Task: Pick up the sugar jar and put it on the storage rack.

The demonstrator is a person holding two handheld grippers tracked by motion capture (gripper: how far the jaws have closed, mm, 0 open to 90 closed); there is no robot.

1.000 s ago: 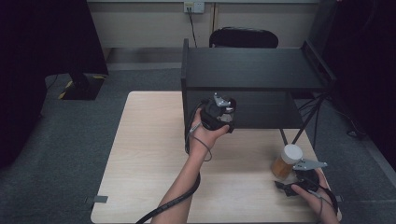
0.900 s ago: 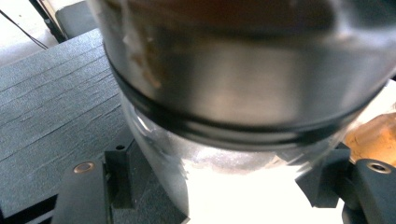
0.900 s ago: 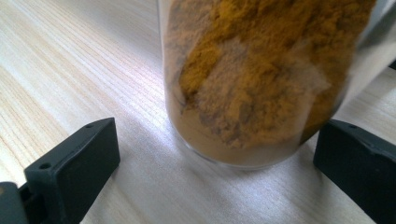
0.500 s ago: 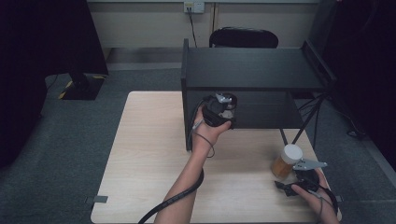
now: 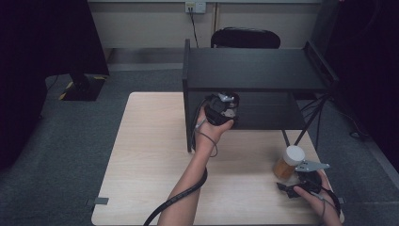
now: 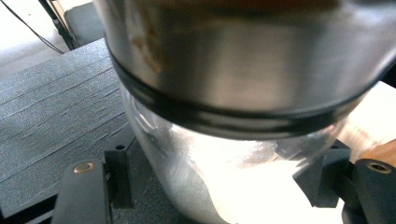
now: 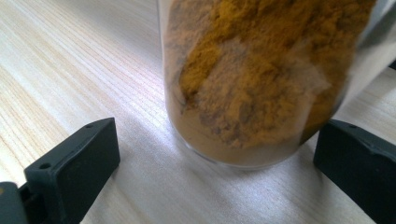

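Note:
My left gripper (image 5: 225,107) is at the front left of the black shelf unit (image 5: 254,68), over its lower board (image 5: 270,113). In the left gripper view its jaws (image 6: 224,191) are shut on a glass jar (image 6: 219,158) with a metal lid (image 6: 233,60) and white contents. A second jar (image 5: 288,162), white-lidded and filled with yellow-brown powder (image 7: 252,79), stands on the wooden table (image 5: 150,155) near its front right corner. My right gripper (image 5: 287,178) rests there, jaws open on either side of that jar's base (image 7: 215,163), with a gap at the left pad.
A black chair (image 5: 244,37) stands behind the shelf unit. The unit's thin metal legs (image 5: 306,127) slant down at the right. A dark stand (image 5: 80,84) sits on the floor to the left. The table's front edge is close behind my right hand.
The left hand with its jar has shifted only slightly toward the shelf's lower level. The right gripper and its jar have stayed put.

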